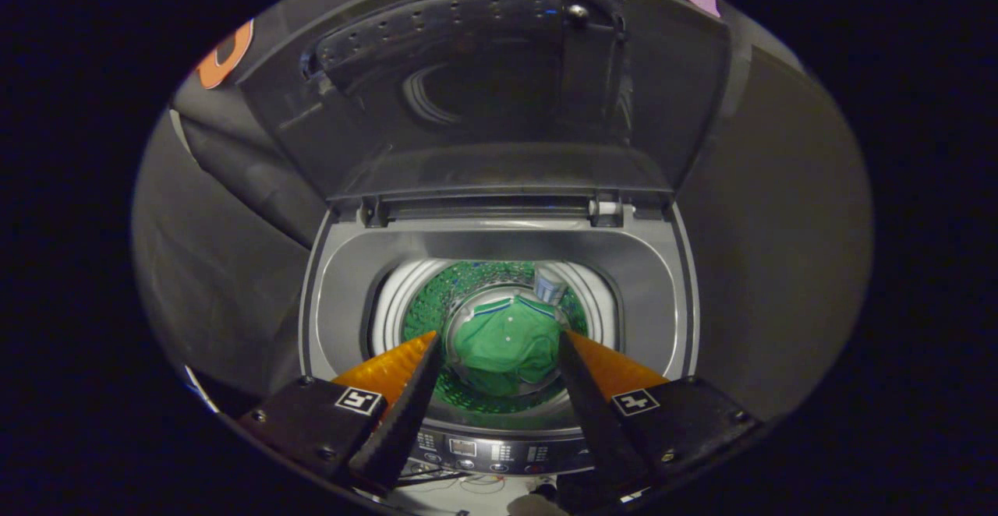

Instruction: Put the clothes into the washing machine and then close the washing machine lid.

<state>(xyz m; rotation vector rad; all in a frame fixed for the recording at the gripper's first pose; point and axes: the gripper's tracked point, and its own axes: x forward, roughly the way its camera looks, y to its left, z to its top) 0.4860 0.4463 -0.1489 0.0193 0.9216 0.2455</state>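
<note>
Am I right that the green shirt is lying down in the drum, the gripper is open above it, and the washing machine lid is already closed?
Not quite: the lid is raised, standing open behind the tub, as the gripper view shows. The rest holds: the green shirt lies in the drum, and the gripper is open above it.

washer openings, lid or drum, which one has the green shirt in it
The drum: the green shirt lies at its bottom, seen between the open, empty tongs. The lid stands raised behind, holding nothing.

shirt (505, 344) in drum (437, 298), lid (499, 95) behind
</note>
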